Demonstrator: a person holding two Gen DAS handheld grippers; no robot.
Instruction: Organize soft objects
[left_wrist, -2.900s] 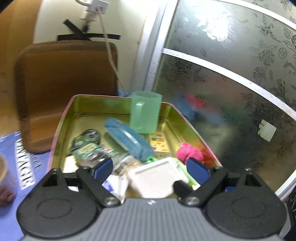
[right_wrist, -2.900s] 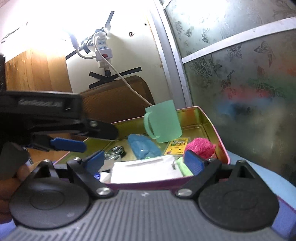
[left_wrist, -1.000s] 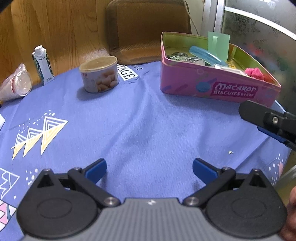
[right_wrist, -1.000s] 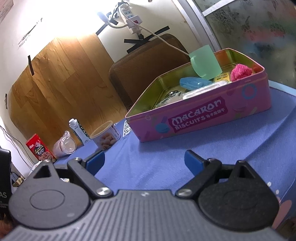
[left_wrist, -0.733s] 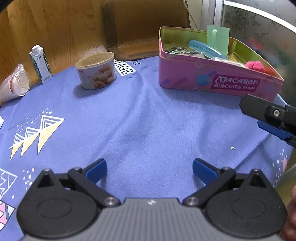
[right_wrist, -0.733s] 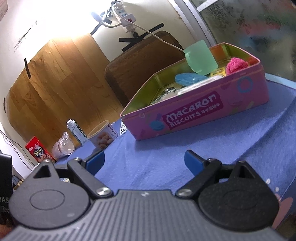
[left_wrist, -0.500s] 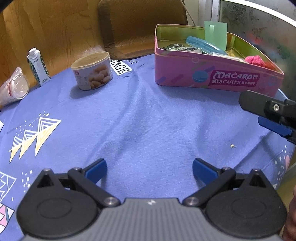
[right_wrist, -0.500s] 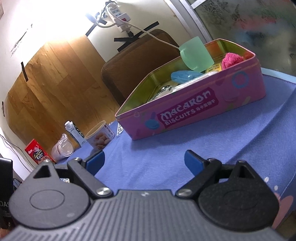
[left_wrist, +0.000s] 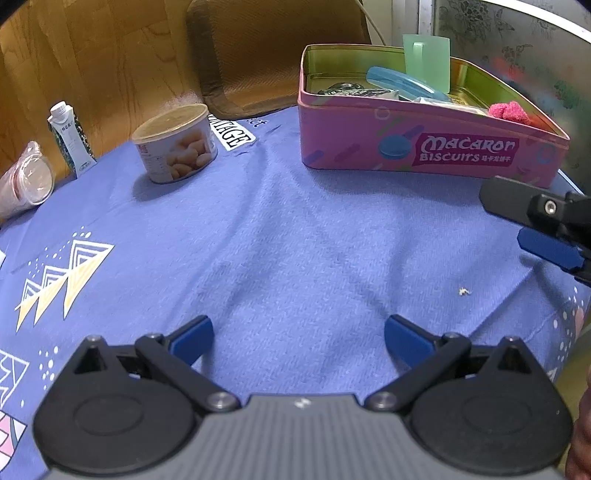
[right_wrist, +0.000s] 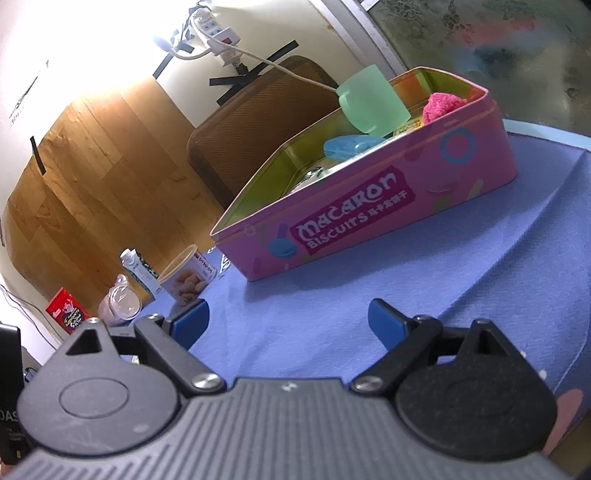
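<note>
A pink Macaron Biscuits tin (left_wrist: 424, 147) (right_wrist: 369, 218) stands on the blue tablecloth (left_wrist: 277, 240) at the far right. It holds a pink fluffy cloth (left_wrist: 508, 112) (right_wrist: 441, 104), a green cup (left_wrist: 426, 59) (right_wrist: 373, 105), a blue case (left_wrist: 402, 83) (right_wrist: 349, 145) and other small items. My left gripper (left_wrist: 297, 334) is open and empty, low over the cloth, well short of the tin. My right gripper (right_wrist: 286, 317) is open and empty; it also shows at the right edge of the left wrist view (left_wrist: 543, 229).
A snack can (left_wrist: 173, 142) (right_wrist: 186, 275), a small carton (left_wrist: 68, 136) (right_wrist: 138, 271) and a lying plastic cup (left_wrist: 26, 181) (right_wrist: 120, 304) stand at the far left. A brown chair back (left_wrist: 273, 48) (right_wrist: 258, 122) rises behind the table. Frosted glass panels are at the right.
Both grippers have drawn back from over the tin's contents to near the table's front. Over the last second the views have shifted only slightly. Both stay open and empty.
</note>
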